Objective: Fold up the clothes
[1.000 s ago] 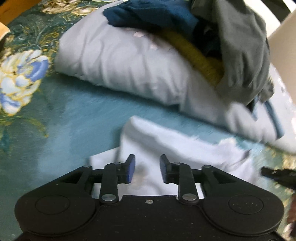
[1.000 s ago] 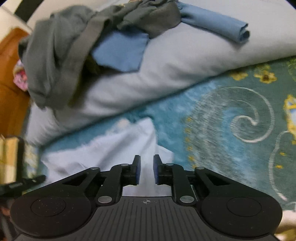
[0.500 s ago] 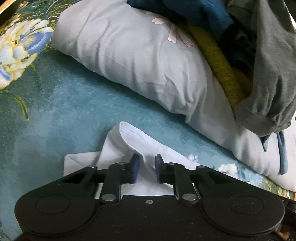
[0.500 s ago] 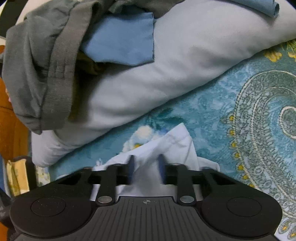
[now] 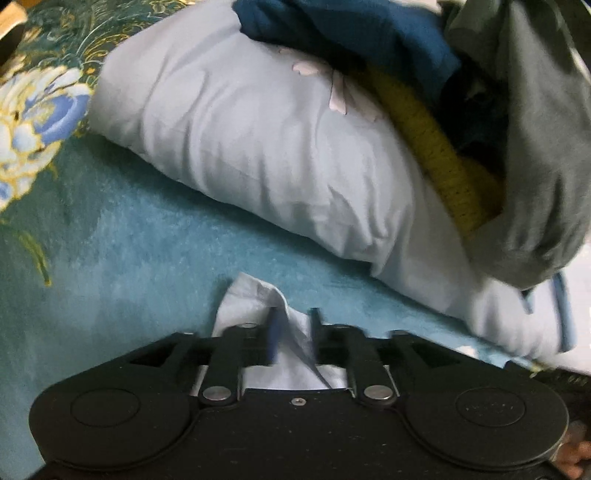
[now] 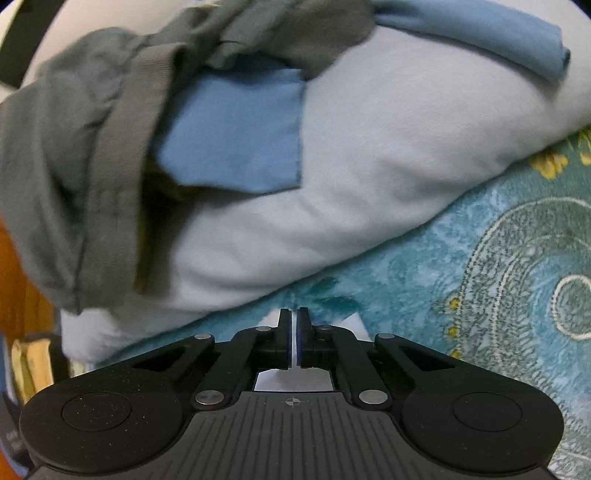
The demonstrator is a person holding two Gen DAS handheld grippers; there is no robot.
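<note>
Both grippers work the pale cloth (image 5: 255, 299) lying on the teal bedspread (image 5: 147, 266): the right gripper (image 6: 294, 334) is pinched tight on an edge between its jaws, while the left gripper's (image 5: 293, 332) narrow jaws are opening around a raised fold, likely to regrip

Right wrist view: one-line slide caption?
Right gripper shut on white cloth on teal bedspread, pillow with piled clothes behind.

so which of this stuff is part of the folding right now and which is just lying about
In the job:
- white cloth, between the opening left claw
- right claw, shut on the cloth

Lying about:
- pillow
- grey garment
- blue cloth
- yellow knit
- navy garment
</note>
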